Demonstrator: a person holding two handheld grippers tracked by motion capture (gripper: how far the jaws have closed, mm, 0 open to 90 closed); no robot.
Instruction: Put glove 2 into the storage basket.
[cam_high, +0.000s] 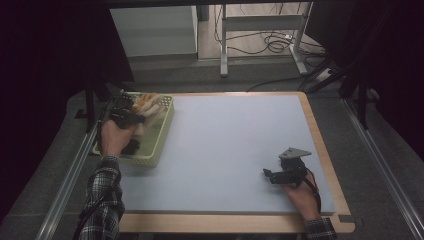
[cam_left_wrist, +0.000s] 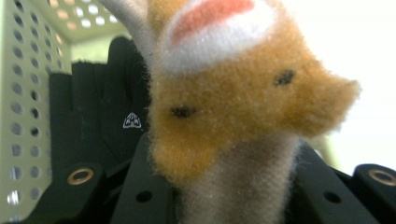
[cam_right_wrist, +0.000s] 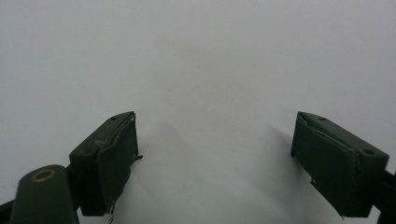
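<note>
A plush toy (cam_left_wrist: 243, 93) with orange-brown fur, a white and pink patch and a grey limb sits between my left gripper's jaws. My left gripper (cam_high: 133, 108) is shut on the toy's grey part, inside the far end of a pale green perforated basket (cam_high: 160, 142) at the table's left. A black glove (cam_left_wrist: 93, 121) lies in the basket behind the toy. Near the front right of the light blue mat (cam_high: 225, 145), my right gripper (cam_high: 268, 175) is open and points left. Nothing is between its jaws, and its fingers (cam_right_wrist: 109, 161) hover just over the mat.
The mat lies on a wooden tabletop (cam_high: 330, 165) with metal rails (cam_high: 67, 180) along both sides. Beyond the far edge stand metal desk legs (cam_high: 223, 45) with loose cables (cam_high: 272, 45) on the floor. A white cabinet (cam_high: 155, 30) stands at the back left.
</note>
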